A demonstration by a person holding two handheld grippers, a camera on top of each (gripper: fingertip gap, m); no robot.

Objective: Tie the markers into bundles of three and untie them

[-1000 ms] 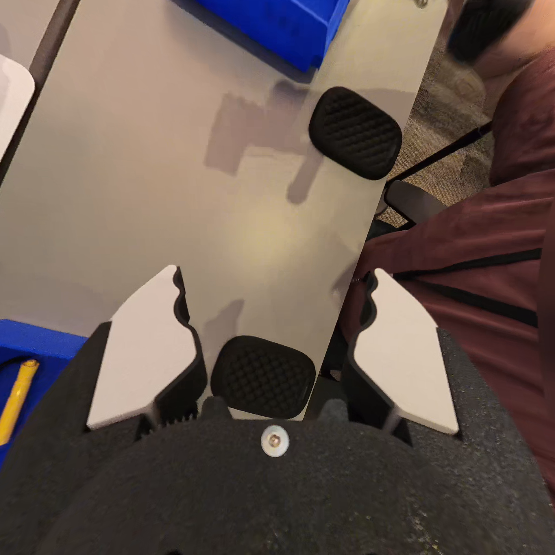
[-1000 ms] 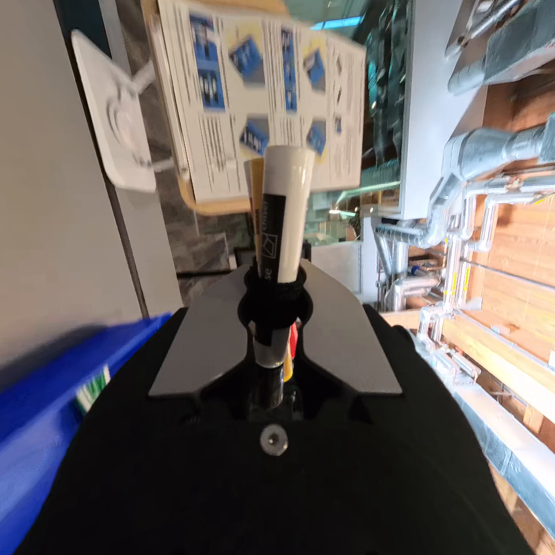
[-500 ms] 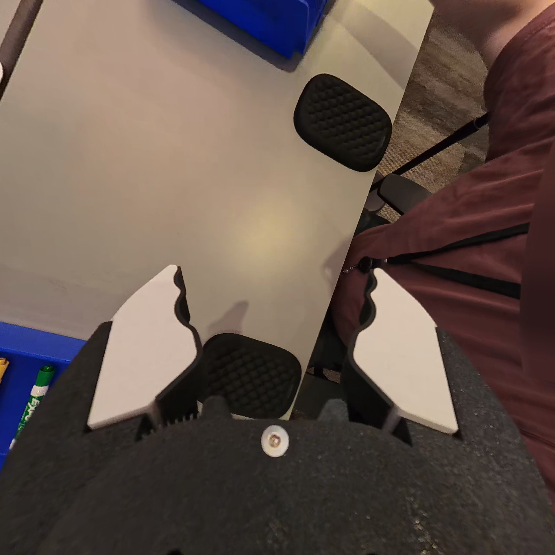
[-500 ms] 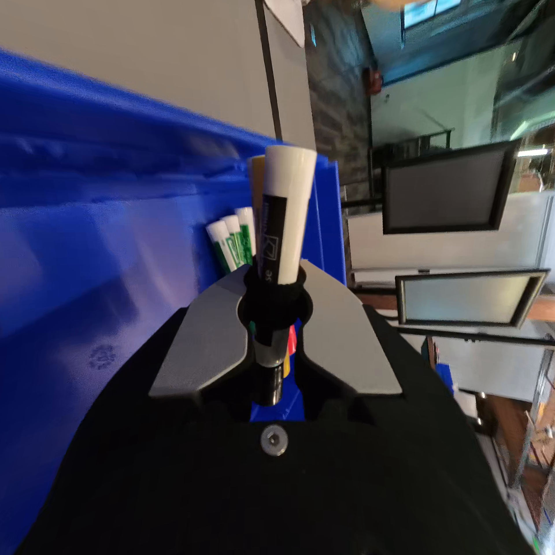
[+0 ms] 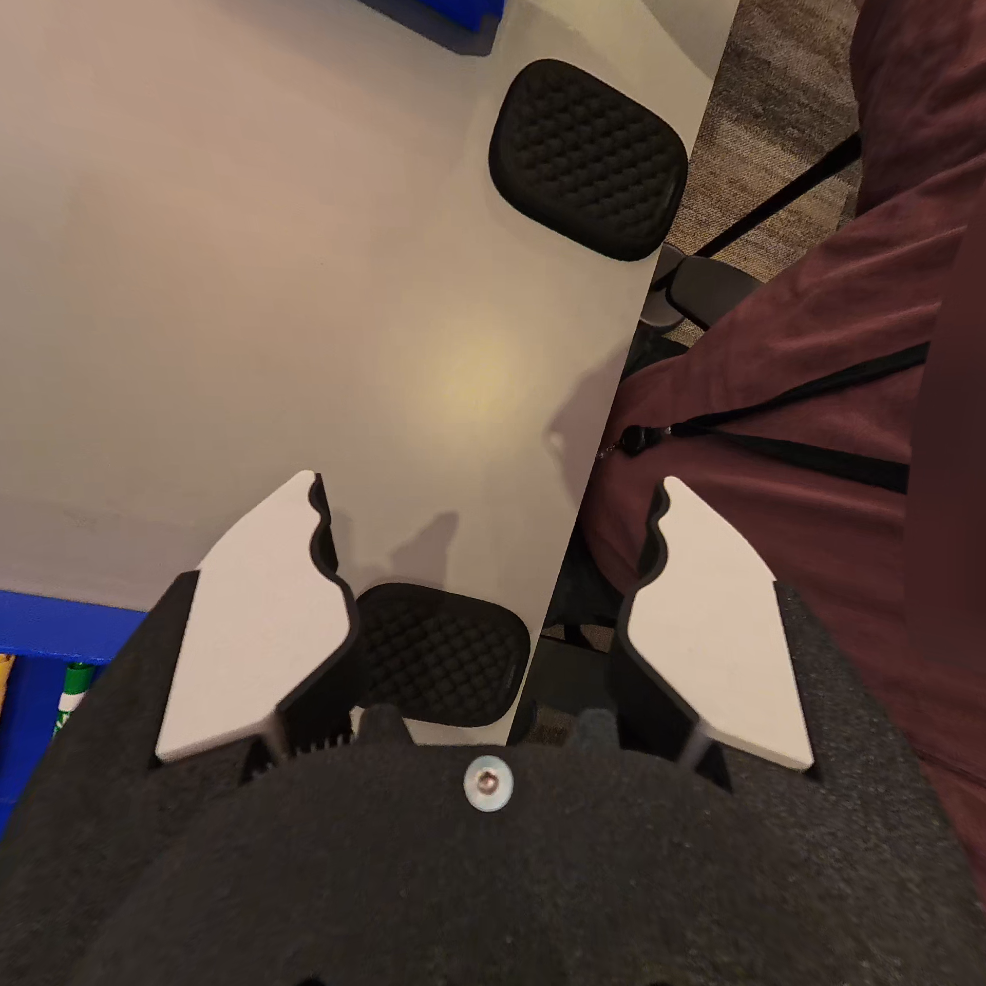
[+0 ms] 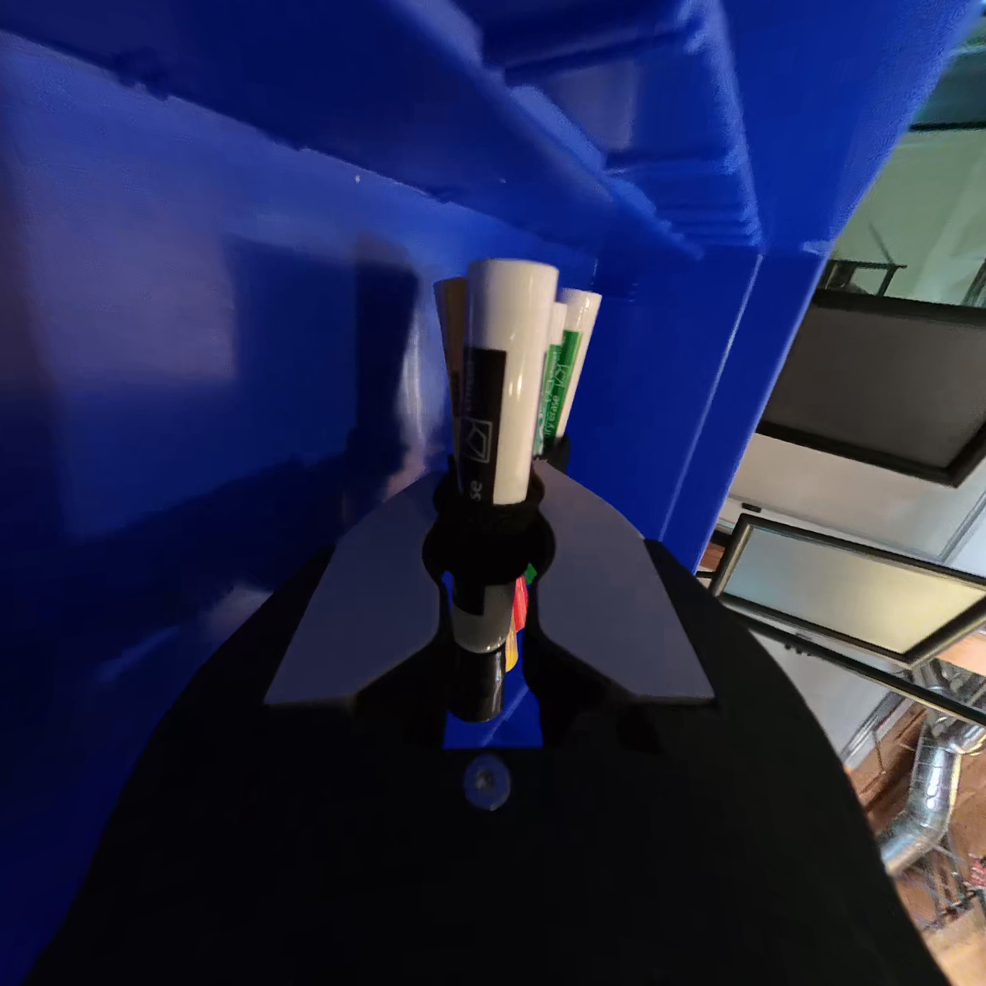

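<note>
Closest, the right gripper is clamped on a bundle of white-barrelled markers bound by a black band, held inside a blue plastic bin, with green-labelled markers just behind. Meanwhile the left gripper hangs with jaws wide apart, holding nothing, over a pale grey table bearing two black textured pads.

Left camera looks down over table; right faces bin wall closely.
</note>
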